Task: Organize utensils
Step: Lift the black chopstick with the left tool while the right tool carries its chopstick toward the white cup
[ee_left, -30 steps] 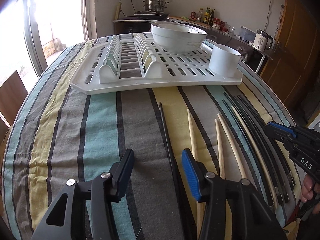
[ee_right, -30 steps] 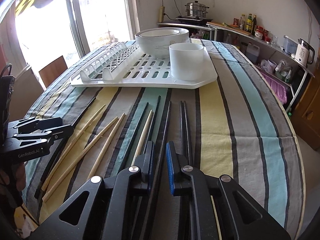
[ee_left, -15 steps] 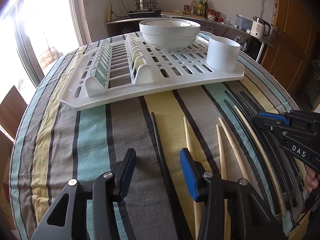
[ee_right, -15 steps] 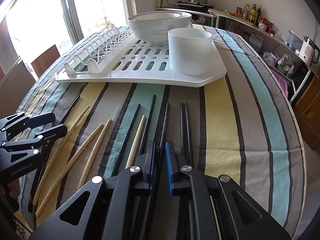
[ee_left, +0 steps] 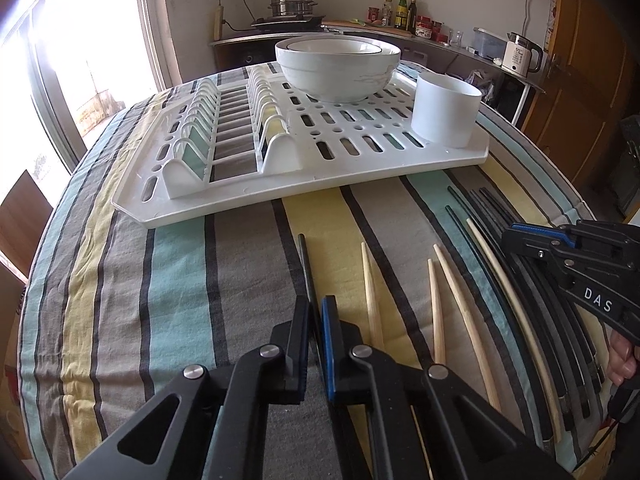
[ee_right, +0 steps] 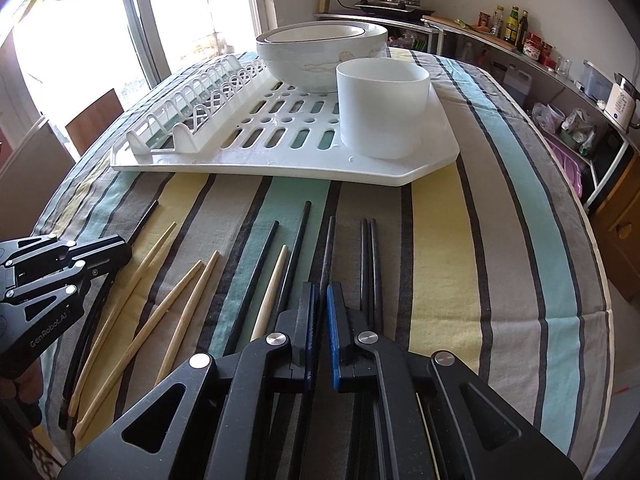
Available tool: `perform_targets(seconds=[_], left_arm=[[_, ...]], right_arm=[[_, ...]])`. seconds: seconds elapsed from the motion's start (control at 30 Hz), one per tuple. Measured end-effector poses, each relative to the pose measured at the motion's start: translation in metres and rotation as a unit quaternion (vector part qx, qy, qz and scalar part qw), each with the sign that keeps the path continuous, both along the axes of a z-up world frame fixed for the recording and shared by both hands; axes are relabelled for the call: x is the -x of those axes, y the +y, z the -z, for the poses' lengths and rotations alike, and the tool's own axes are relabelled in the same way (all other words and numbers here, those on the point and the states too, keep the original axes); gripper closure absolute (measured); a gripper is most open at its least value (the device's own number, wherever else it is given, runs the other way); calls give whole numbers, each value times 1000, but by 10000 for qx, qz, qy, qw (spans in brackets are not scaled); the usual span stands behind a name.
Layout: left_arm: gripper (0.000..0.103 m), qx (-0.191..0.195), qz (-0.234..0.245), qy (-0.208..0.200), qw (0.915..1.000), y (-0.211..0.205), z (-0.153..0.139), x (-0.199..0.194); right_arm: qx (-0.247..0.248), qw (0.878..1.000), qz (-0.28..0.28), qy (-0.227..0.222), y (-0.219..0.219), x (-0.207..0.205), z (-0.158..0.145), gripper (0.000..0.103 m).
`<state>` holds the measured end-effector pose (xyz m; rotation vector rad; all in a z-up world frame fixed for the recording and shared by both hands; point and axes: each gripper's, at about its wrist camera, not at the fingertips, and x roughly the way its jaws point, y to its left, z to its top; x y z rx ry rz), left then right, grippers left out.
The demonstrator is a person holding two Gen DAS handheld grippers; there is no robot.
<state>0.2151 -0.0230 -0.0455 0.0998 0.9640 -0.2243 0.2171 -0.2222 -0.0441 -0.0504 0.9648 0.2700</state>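
In the left wrist view my left gripper (ee_left: 314, 305) is closing its jaws on the near end of a lone black chopstick (ee_left: 305, 268), which runs between the pads. In the right wrist view my right gripper (ee_right: 320, 292) is closing on another black chopstick (ee_right: 328, 248) from the dark group, and its pads pinch it. Wooden chopsticks (ee_left: 370, 292) (ee_right: 160, 258) lie loose on the striped cloth between the two grippers. A white cup (ee_left: 446, 116) (ee_right: 380, 116) stands on the near right corner of the white dish rack (ee_left: 360, 170) (ee_right: 280, 169).
Two stacked white bowls (ee_left: 336, 68) (ee_right: 320, 54) sit at the back of the rack. Several more black chopsticks (ee_right: 368, 264) lie just right of my right gripper. The table edge drops off at the right. A counter with a kettle, bottles and a pot lines the far wall.
Left jaws went from wide apart to closed around the black chopstick. Right jaws narrowed further on their black chopstick. Both views drew slightly nearer the rack.
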Motion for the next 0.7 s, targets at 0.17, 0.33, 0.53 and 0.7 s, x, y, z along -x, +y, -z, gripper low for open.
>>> perform_targets(seconds=[0.17,0.33,0.53,0.7], left_arm=[[97,246,47,-65,9997,6,-10,5],[97,397,135,-289,9987,10,-31,13],[98,545,194,-687,9960,19,-67,30],[98,681,179,-1023,9923,30,-98,45]], right_arm=[[-208,9996,-15,-197,-4,7,-13,97],[-351,9983,-57,-459,-6,16,-33,98],[-576,9947,-64,-848,-10,28,-61,98],[-784,9894,-55,-1221,-15,40,-86,98]])
